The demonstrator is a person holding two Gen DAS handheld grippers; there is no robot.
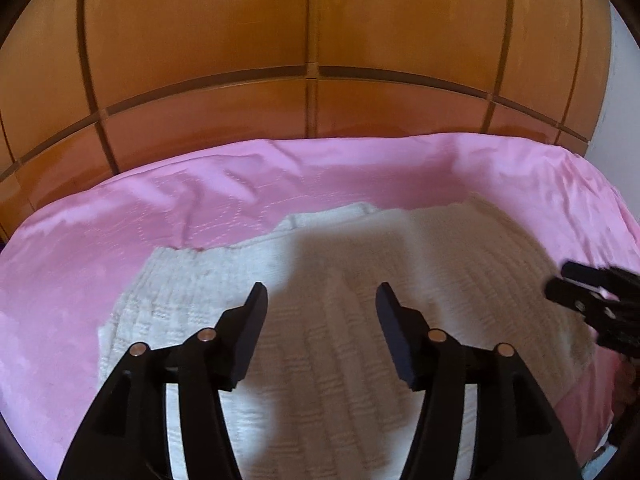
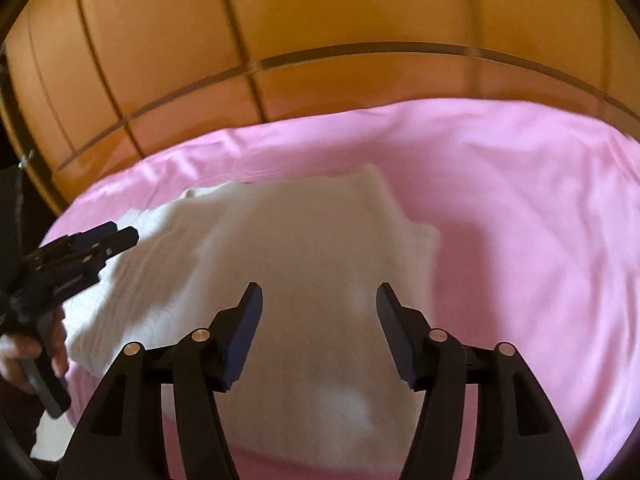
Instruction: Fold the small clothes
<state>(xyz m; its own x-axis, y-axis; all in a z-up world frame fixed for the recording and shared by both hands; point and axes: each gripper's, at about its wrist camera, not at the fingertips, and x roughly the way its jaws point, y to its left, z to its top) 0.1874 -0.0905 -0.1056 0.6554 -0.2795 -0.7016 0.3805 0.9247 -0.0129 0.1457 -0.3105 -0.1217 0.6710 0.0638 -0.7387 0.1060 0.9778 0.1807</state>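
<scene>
Inventory, by count:
- White knitted garment (image 1: 320,312): one, lying on the cover.
- Pink bed cover (image 1: 120,208): one.
- Wooden panelled wardrobe front (image 1: 312,32): one, behind the bed.
- Handheld grippers: two, the left gripper (image 1: 322,300) and the right gripper (image 2: 320,300), two fingers each.
- Hand (image 2: 24,352): one in view, gripping the left gripper's handle.

Two close wrist cameras look steeply down at the white knit garment (image 1: 360,300) (image 2: 304,272) on the pink bed (image 1: 100,240) (image 2: 520,220), facing the wooden headboard (image 1: 312,40) (image 2: 340,8).
</scene>
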